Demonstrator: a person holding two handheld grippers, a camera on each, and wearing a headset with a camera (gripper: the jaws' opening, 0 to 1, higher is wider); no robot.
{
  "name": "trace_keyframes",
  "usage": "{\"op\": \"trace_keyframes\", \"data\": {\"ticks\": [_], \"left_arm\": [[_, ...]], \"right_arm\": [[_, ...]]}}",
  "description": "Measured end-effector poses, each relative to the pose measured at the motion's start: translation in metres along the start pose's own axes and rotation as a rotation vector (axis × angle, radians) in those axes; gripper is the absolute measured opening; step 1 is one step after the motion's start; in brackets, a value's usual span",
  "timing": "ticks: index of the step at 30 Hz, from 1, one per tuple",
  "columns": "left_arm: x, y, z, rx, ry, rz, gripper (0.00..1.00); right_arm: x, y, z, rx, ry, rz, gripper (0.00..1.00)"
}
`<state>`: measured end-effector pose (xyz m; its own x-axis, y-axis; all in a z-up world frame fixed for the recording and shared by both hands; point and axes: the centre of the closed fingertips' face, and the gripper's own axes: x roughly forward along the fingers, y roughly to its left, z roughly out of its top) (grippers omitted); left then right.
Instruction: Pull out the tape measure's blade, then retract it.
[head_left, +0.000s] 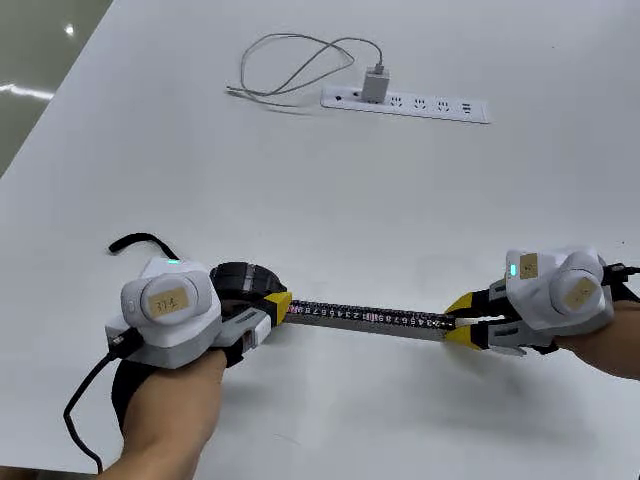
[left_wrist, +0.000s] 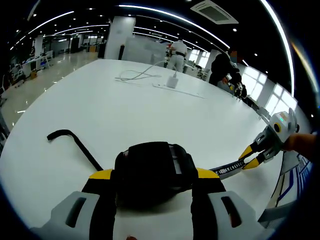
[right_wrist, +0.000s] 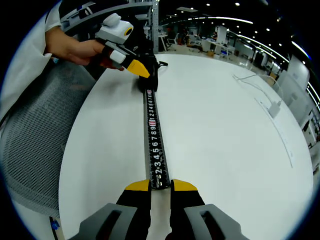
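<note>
A black tape measure (head_left: 245, 281) rests on the white table, with my left gripper (head_left: 262, 318) shut on its case (left_wrist: 152, 172). Its dark numbered blade (head_left: 365, 318) runs out to the right along the table. My right gripper (head_left: 458, 320) is shut on the blade's end (right_wrist: 159, 184), yellow tips pinching it. In the right gripper view the blade (right_wrist: 152, 135) stretches straight back to the case (right_wrist: 151, 75) and the left gripper (right_wrist: 135, 67). In the left gripper view the right gripper (left_wrist: 248, 157) holds the blade (left_wrist: 227, 170) at the right. A black wrist strap (head_left: 140, 243) trails left of the case.
A white power strip (head_left: 410, 103) with a charger (head_left: 375, 84) and coiled cable (head_left: 285, 65) lies at the table's far side. The table's left edge (head_left: 50, 110) drops to the floor. People stand in the background (left_wrist: 222, 67).
</note>
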<state>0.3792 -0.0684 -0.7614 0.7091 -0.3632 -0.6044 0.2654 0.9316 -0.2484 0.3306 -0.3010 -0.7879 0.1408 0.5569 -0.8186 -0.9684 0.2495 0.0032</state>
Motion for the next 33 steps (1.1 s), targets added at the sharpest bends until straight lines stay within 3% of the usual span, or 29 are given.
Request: {"op": "trace_keyframes", "data": {"ticks": [33], "left_arm": [[0.0,0.001,0.001,-0.028,0.001,-0.015,0.56]], "right_arm": [[0.031,-0.001,0.042,-0.024,-0.058,0.038,0.1]]}}
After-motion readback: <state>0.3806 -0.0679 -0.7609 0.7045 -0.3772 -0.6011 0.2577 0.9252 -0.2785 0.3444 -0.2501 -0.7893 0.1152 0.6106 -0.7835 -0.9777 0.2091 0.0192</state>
